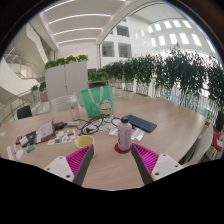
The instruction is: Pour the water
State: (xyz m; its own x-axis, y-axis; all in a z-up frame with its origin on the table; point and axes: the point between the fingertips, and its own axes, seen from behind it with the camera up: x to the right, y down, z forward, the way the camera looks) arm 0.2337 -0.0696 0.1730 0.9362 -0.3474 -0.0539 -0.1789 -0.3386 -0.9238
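Note:
A clear bottle [124, 135] with a pale pink tint stands upright on a red coaster [122, 148] on the wooden table [170, 128]. It is just ahead of my gripper [113, 158], slightly toward the right finger. A yellow cup [83, 141] stands on the table just beyond the left finger's pink pad [80, 157]. The fingers are open, with bare table between them and nothing held. The right pad [146, 157] lies close beside the coaster.
A dark tablet or folder [139, 123] lies behind the bottle. Cables, papers and small items [55, 128] clutter the table's left part. A green chair [97, 99] stands at the far side, with a row of plants [160, 72] beyond.

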